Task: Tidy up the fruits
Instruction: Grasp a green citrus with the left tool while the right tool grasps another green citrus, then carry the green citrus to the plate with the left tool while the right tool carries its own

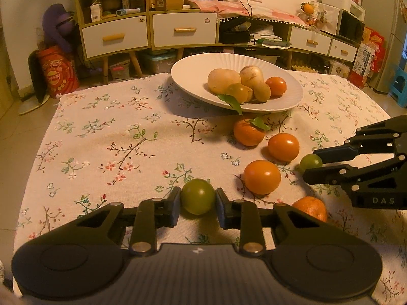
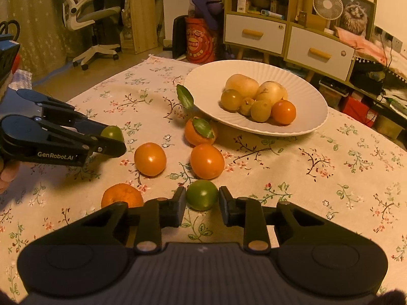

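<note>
We have two green fruits gripped, one per gripper. Left gripper [image 1: 198,199] is pinching a green fruit [image 1: 198,196] between its pads, low on the cloth [image 1: 101,139], well short of the plate [image 1: 185,81]. Right gripper [image 2: 202,198] is clamped on the other green fruit [image 2: 202,194], also down at the cloth and nearer us than the plate.

Between the grippers and the plate: three smooth orange fruits and two mandarins loose on the cloth. The leafed mandarin [image 2: 199,132] sits just at the plate's near rim; a loose leaf [image 2: 185,96] lies beside the rim. The second mandarin [image 2: 122,195] is the loose fruit farthest from the plate, just beside the right gripper.

On the plate: two pale round fruits, several small greenish ones, and one orange fruit [image 2: 283,111], all bunched together.
</note>
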